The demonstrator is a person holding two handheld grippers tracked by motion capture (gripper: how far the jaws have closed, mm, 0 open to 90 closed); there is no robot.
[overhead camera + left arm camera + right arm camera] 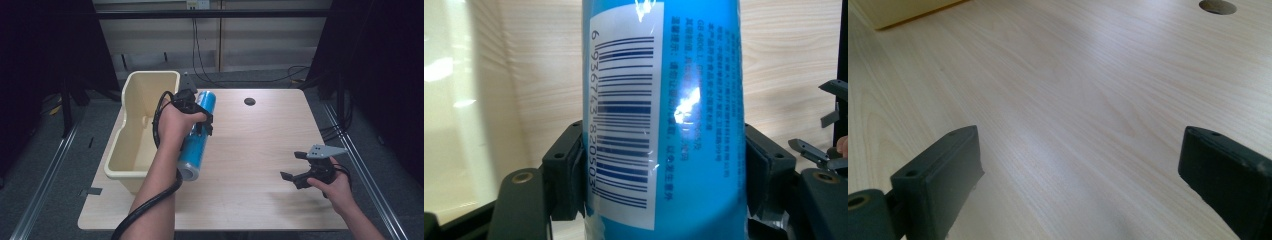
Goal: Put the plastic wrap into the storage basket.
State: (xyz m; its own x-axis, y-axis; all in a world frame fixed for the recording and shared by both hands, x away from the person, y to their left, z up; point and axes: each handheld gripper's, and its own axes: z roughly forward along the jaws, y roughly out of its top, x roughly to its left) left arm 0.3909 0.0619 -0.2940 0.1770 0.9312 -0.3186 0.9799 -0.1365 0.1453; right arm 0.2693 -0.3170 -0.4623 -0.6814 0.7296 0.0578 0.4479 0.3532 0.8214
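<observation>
a cream bin (131, 150) is seen at the counter's (250, 165) left edge, its long side running away from the person. just right of the bin, a blue cylinder (196, 135) is gripped by the left gripper (200, 116), the fingers (566, 170) clenched on both flanks of it. its long axis is laid roughly parallel to the bin's, tilted, the near end overhanging the bin's right wall. the bin's open top is judged the likely goal, a short sideways shift away. well right of the bin, the right gripper (296, 167) is held spread and empty above bare counter.
</observation>
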